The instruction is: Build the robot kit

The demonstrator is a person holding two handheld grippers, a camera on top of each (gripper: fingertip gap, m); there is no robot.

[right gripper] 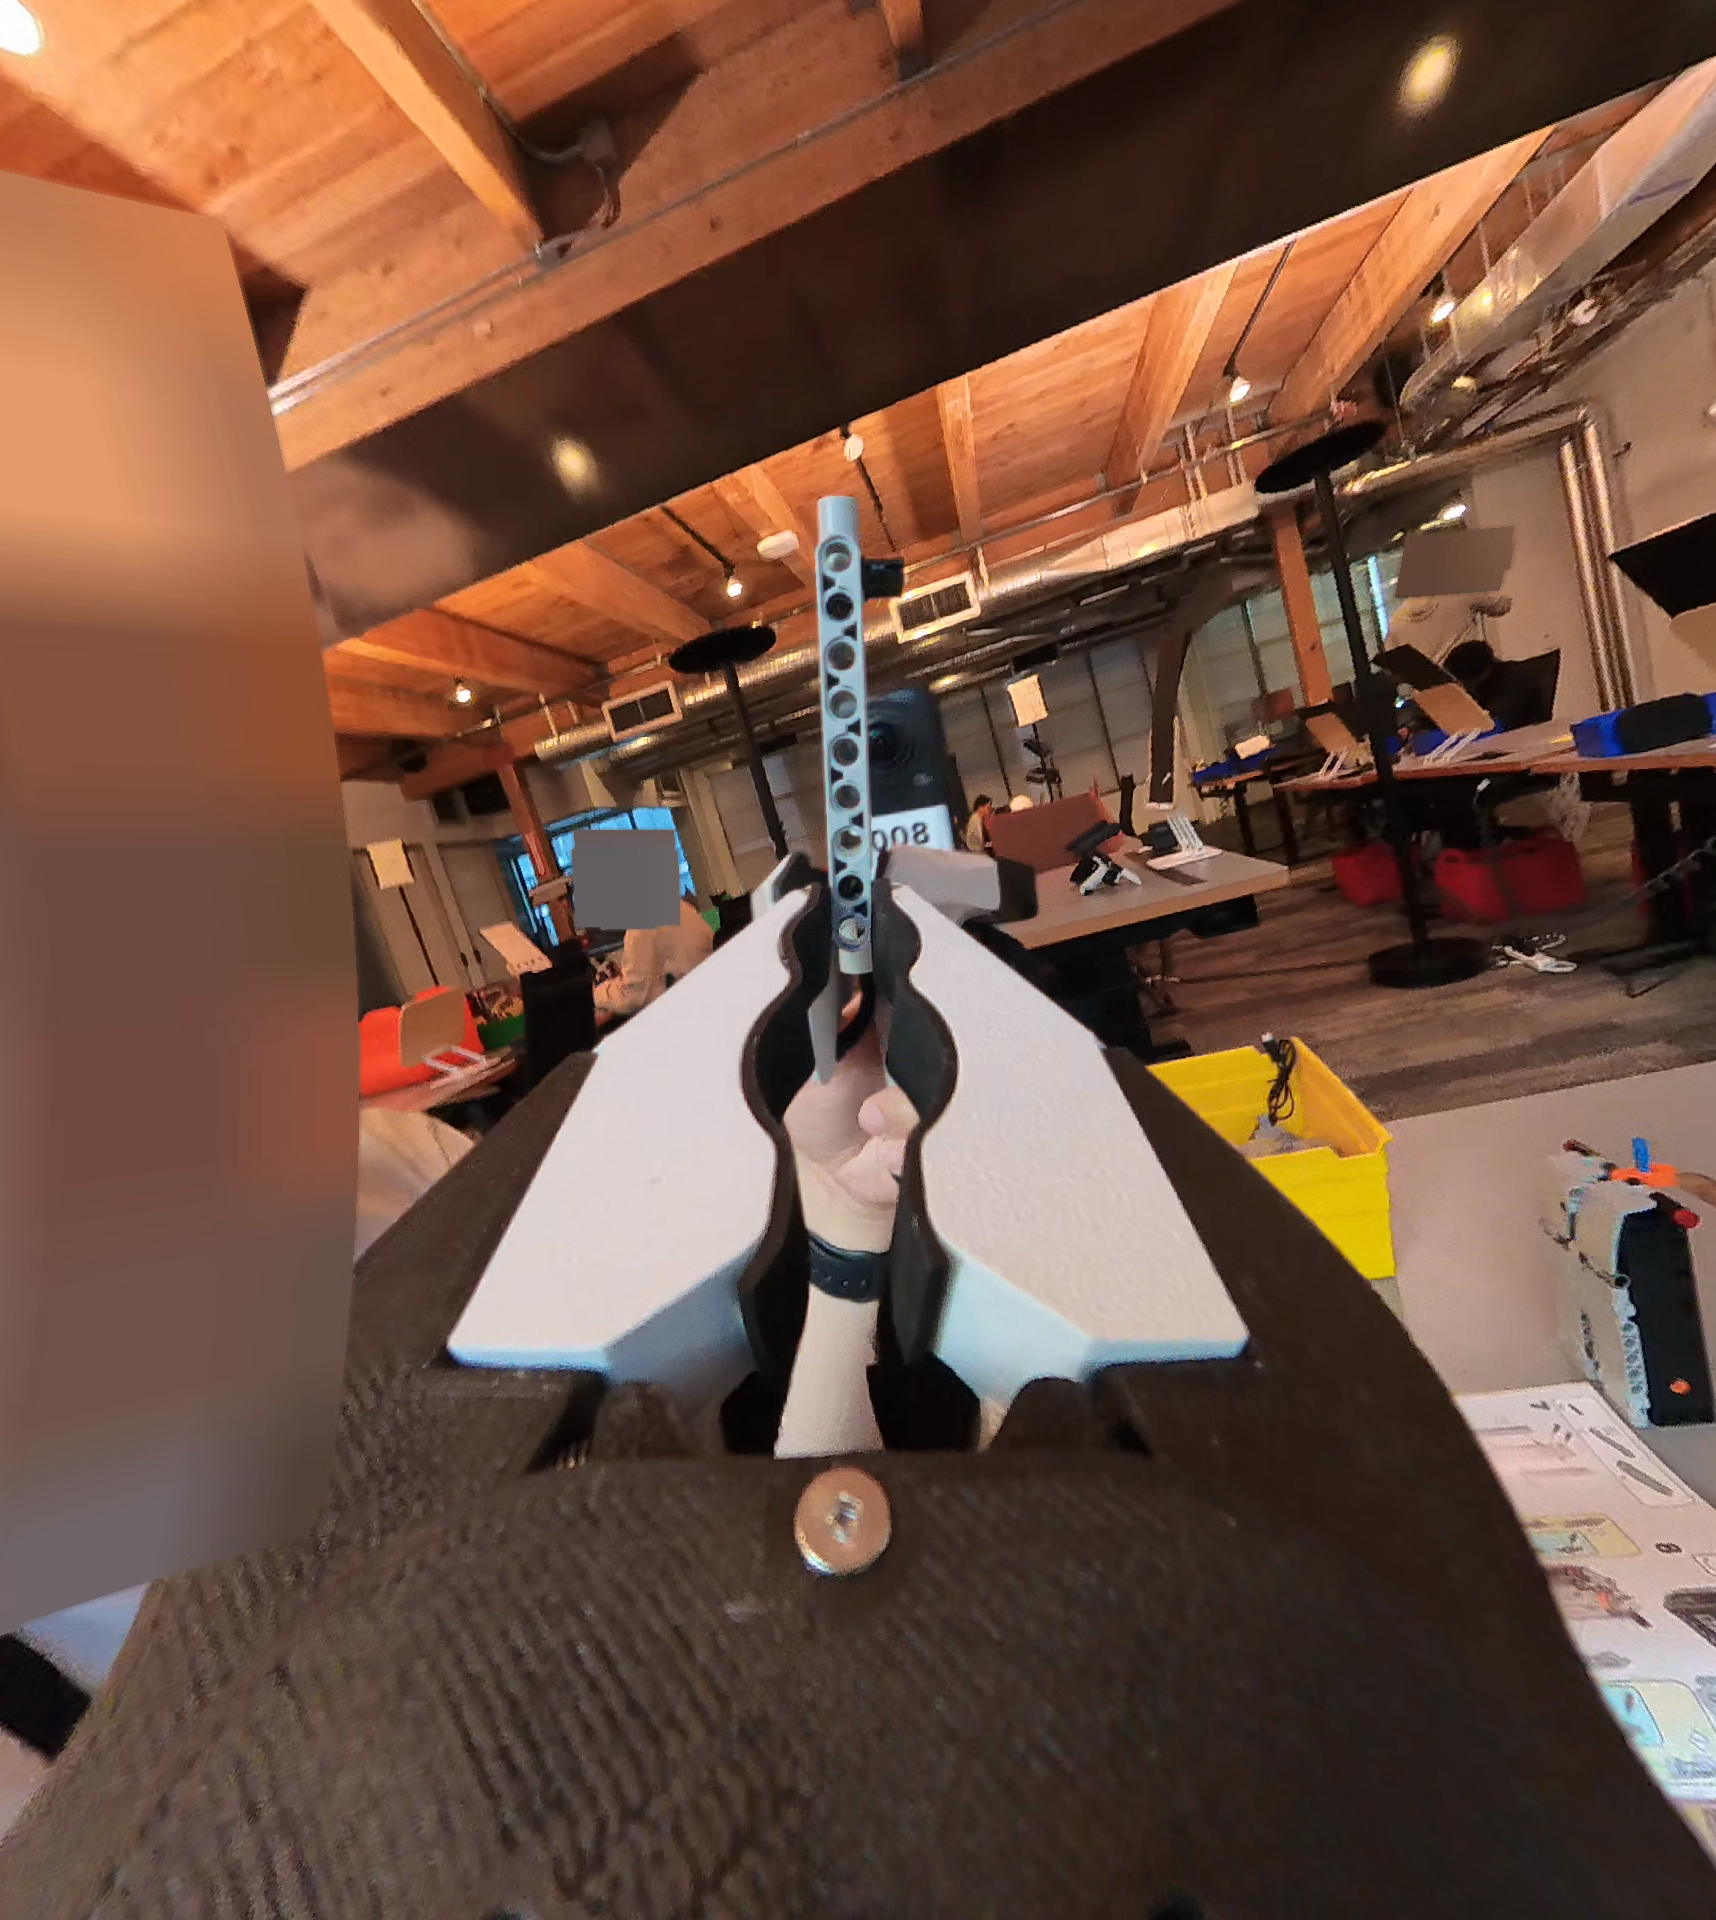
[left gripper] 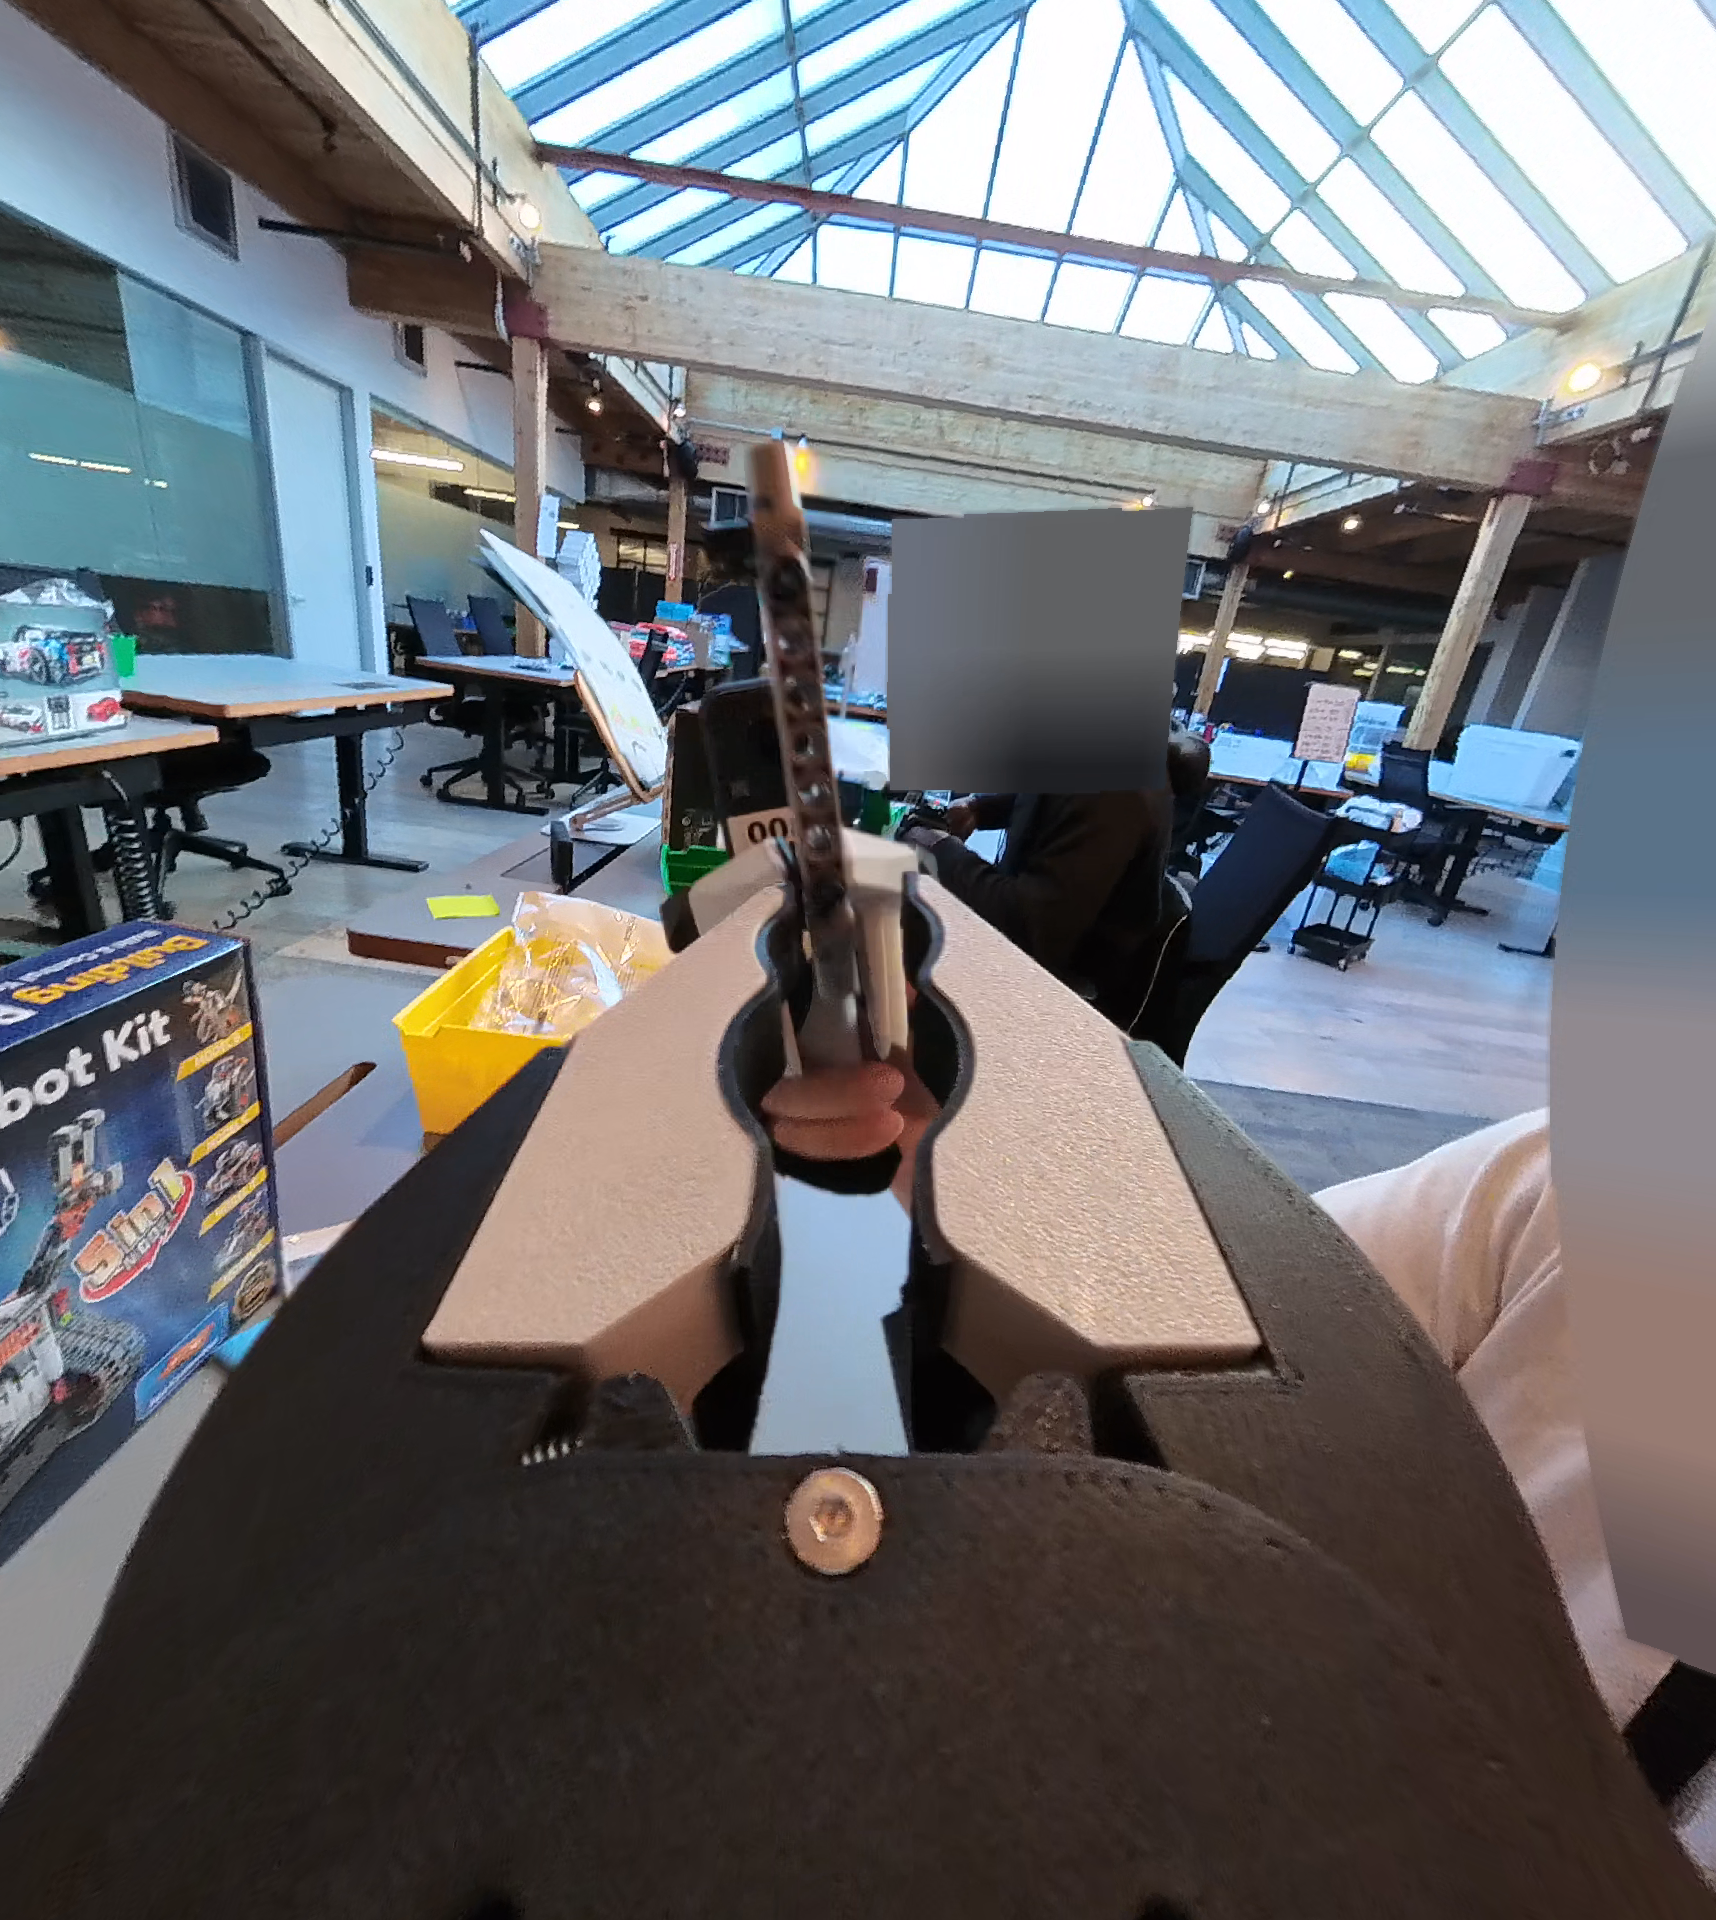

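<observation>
A long grey beam with a row of holes [left gripper: 797,665] stands upright, raised in the air between both grippers. My left gripper [left gripper: 838,904] is shut on its lower end. My right gripper [right gripper: 852,914] faces it from the other side and is shut on the same beam [right gripper: 841,707]. A small black pin [right gripper: 880,571] sticks out near the beam's top. The right gripper's white fingertips [left gripper: 880,862] show just behind the beam in the left wrist view. The left gripper's body and camera [right gripper: 901,743] show behind the beam in the right wrist view.
A yellow bin [left gripper: 464,1029] with plastic bags and a blue robot kit box [left gripper: 75,1195] lie low on the left. In the right wrist view the yellow bin [right gripper: 1301,1153], a partly built model [right gripper: 1633,1309] and an instruction sheet [right gripper: 1664,1621] lie on the grey table. A person's pale sleeve [left gripper: 1436,1247] is close. Left and right tips are no more than a few centimetres apart.
</observation>
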